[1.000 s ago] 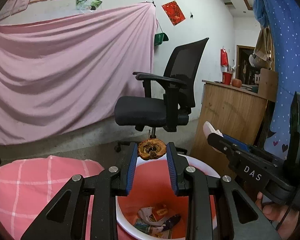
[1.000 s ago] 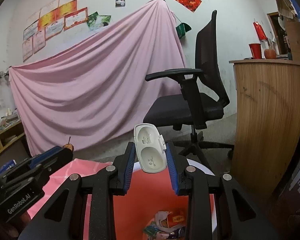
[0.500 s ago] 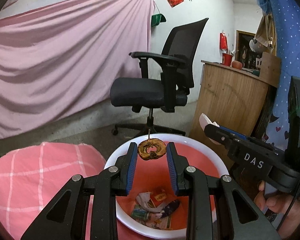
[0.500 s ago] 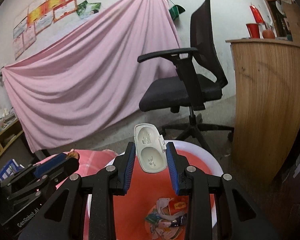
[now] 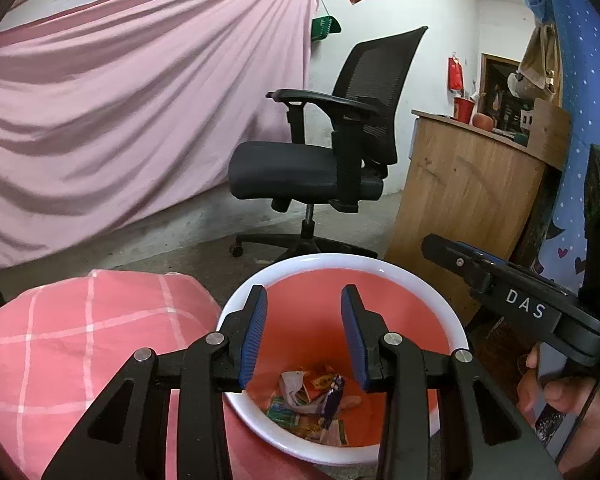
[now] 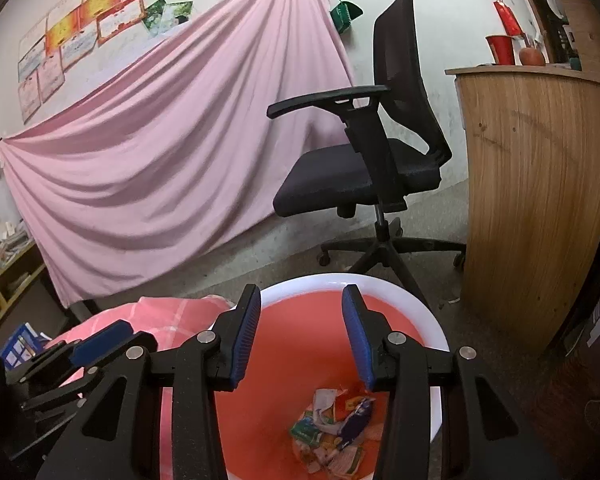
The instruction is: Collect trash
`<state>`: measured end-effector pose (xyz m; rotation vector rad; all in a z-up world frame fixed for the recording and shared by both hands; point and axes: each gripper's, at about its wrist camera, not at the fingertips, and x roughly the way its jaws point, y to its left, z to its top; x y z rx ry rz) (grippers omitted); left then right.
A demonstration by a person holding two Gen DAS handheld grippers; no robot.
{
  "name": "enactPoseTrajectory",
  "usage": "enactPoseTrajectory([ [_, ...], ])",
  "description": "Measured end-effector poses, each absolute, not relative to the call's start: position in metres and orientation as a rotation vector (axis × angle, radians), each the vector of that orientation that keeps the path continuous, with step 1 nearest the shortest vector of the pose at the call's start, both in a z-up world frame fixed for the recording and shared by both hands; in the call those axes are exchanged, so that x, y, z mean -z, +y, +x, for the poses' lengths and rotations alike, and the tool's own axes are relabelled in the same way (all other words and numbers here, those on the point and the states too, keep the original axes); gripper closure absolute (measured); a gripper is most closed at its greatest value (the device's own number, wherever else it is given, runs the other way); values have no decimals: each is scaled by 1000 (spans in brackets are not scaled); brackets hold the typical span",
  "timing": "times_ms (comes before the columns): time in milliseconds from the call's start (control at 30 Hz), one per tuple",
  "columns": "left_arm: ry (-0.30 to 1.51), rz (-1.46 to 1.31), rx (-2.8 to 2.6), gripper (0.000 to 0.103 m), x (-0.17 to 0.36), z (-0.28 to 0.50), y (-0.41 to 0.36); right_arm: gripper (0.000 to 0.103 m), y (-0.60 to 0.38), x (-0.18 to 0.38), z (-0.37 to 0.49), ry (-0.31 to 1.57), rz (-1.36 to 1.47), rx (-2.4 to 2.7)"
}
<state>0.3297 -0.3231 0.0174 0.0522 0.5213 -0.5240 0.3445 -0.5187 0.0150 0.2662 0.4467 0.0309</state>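
Observation:
A red trash bin with a white rim (image 5: 384,263) stands below both grippers; it also shows in the right wrist view (image 6: 396,288). Crumpled wrappers (image 5: 316,408) lie on its bottom, also seen in the right wrist view (image 6: 336,428). My left gripper (image 5: 304,340) is open and empty above the bin. My right gripper (image 6: 302,340) is open and empty above the bin. The right gripper's body (image 5: 512,300) shows at the right of the left wrist view. The left gripper's body (image 6: 80,356) shows at the lower left of the right wrist view.
A pink checked cloth (image 5: 80,332) covers the surface left of the bin. A black office chair (image 5: 320,160) stands behind the bin. A wooden counter (image 5: 468,200) is at the right. A pink sheet (image 5: 120,120) hangs on the back wall.
Both grippers opened. The dried fruit slice left the left gripper and the white plastic case left the right gripper. Both grippers tilted down over the bin.

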Motion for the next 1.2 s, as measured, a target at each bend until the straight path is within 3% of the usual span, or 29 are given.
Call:
enactPoseTrajectory([
  [367,497,-12,422,51,-35,321,-279,51,-506,-28,331,374,215,-24],
  [567,471,-34,367,33,-44,311,-254,36,-494,-29,327,346,185,-16],
  [633,458,-37,348,19,-46,306,-246,32,-490,-30,324,332,183,-10],
  [733,435,-43,332,12,-47,297,-235,20,-486,-31,319,318,188,-3],
  [800,427,-49,312,5,-47,292,-226,18,-483,-32,316,319,192,-3],
  [867,413,-63,299,5,-47,285,-217,13,-479,-33,310,309,189,-3],
  [933,407,-84,293,4,-48,279,-205,0,-473,-34,302,293,179,-5],
  [1200,401,-147,240,4,-48,252,-164,0,-440,-41,269,232,104,-34],
])
